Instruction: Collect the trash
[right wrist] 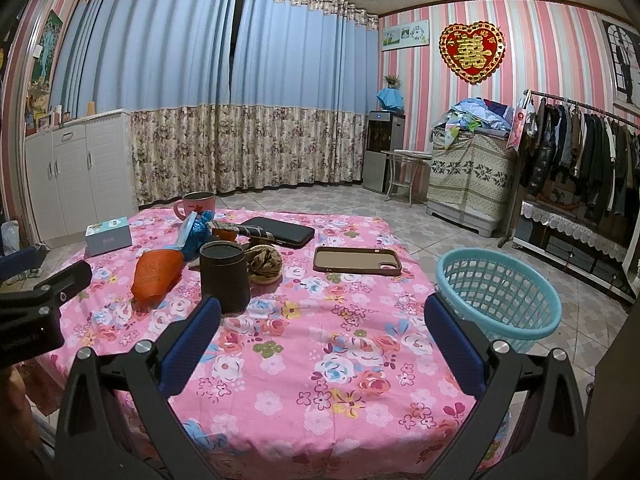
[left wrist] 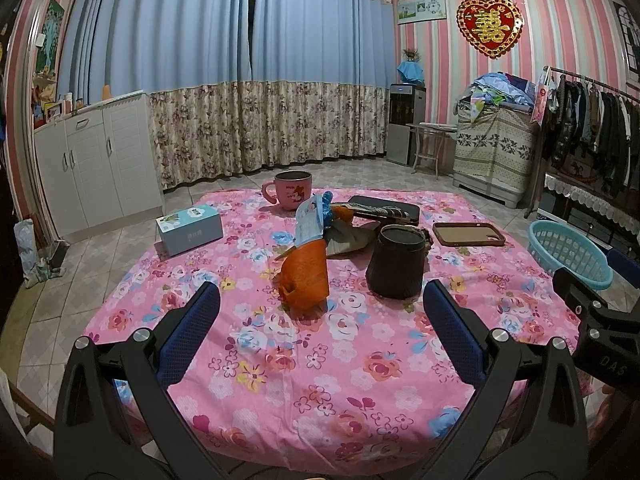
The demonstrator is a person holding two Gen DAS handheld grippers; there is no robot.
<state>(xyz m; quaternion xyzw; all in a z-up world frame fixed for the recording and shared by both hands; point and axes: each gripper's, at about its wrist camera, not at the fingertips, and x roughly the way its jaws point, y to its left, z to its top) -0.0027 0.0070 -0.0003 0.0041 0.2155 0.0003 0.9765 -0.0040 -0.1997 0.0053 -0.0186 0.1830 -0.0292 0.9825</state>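
Left tongs (left wrist: 320, 316) and right tongs (right wrist: 322, 328) both spread wide, empty, above the pink floral-cloth counter (right wrist: 304, 380). Crumpled orange plastic wrapper (left wrist: 306, 280) lies mid-counter, just left of the dark ribbed cup (left wrist: 396, 264). Teal plastic mesh basket (right wrist: 500, 300) sits at the counter's right edge.

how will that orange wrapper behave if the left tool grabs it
The orange wrapper is crumpled and stands up in loose folds, so it will probably crush and flop, not hold its shape. It looks thin and empty, so likely very light. Its surface seems glossy, so it may slip between the pads. The left tool is open, short of it.
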